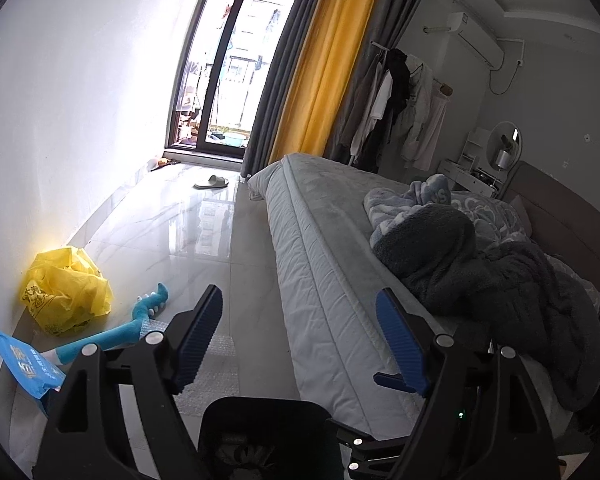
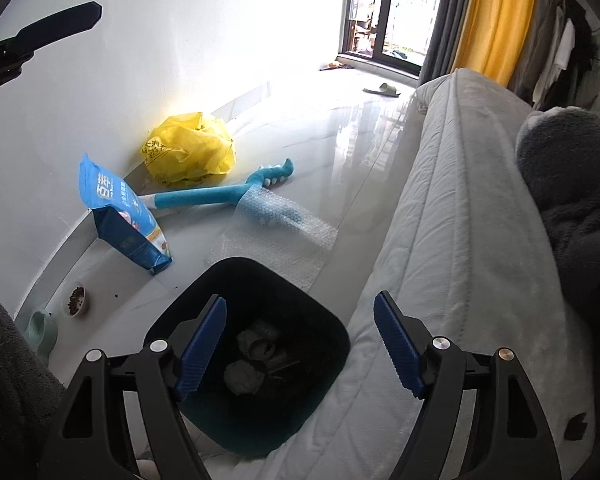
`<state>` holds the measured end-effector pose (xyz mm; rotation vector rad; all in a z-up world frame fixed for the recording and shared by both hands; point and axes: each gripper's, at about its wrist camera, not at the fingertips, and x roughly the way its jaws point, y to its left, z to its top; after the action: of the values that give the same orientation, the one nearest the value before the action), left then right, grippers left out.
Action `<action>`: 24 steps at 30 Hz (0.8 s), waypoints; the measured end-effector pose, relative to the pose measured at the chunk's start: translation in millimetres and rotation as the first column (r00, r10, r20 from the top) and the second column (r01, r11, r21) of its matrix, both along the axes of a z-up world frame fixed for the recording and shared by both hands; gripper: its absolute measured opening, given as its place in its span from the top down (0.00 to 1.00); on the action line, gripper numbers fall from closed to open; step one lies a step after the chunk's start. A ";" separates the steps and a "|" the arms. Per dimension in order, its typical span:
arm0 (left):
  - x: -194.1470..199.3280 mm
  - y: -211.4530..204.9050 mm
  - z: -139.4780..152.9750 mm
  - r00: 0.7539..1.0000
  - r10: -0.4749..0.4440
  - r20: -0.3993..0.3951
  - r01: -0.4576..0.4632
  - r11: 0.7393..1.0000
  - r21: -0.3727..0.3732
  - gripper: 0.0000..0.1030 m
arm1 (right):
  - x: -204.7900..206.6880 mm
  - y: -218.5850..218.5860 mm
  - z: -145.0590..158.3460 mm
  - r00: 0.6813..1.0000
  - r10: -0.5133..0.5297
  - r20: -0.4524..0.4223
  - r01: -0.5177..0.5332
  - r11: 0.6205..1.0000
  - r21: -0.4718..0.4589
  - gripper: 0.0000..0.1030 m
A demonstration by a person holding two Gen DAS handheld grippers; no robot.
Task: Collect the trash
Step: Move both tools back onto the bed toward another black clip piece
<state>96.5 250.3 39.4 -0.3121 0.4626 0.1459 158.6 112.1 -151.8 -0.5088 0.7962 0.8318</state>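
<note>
Right wrist view looks down into the black trash bin (image 2: 260,292), which stands on the floor (image 2: 340,140) hard against the side of the mattress (image 2: 460,220). At its bottom lie a few crumpled grey wads (image 2: 252,356); I count about three, though the dim interior makes that uncertain. The right tongs (image 2: 300,344) hang above the bin's mouth, spread wide with nothing between the pads.

Just beyond the bin, one sheet of bubble wrap (image 2: 284,224) lies flat on the tiles, its far end draped over one long blue toy (image 2: 220,196). Nearer the wall stand one blue pet-food bag (image 2: 120,216) and one crumpled yellow plastic bag (image 2: 192,148). Two small bowls (image 2: 76,300) sit by the wall at lower left, one holding kibble. One slipper (image 2: 382,89) lies far off near the balcony door.

The left tongs (image 1: 300,340) are also wide and empty, pointing across the room, with the bin's rim just visible below them.

Risks, as I judge them: the bubble wrap is thin, slippery and lies flat on glossy tile, so pads could slide over it without catching an edge. Lifting it may also drag the toy along. The food bag looks part full and may not be trash at all; grabbing it could spill kibble. The loose yellow bag could spring back out of the bin.
</note>
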 end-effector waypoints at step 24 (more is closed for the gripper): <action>66.9 -111.4 -0.9 0.989 -0.150 -0.010 0.149 0.988 -0.029 0.20 | 12.9 -128.5 30.5 0.971 -0.109 0.213 0.120 0.992 -0.040 0.25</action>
<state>163.5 138.9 38.4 -0.3031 0.4988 -0.0048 171.5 -16.5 -121.3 -0.5827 0.6466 0.6394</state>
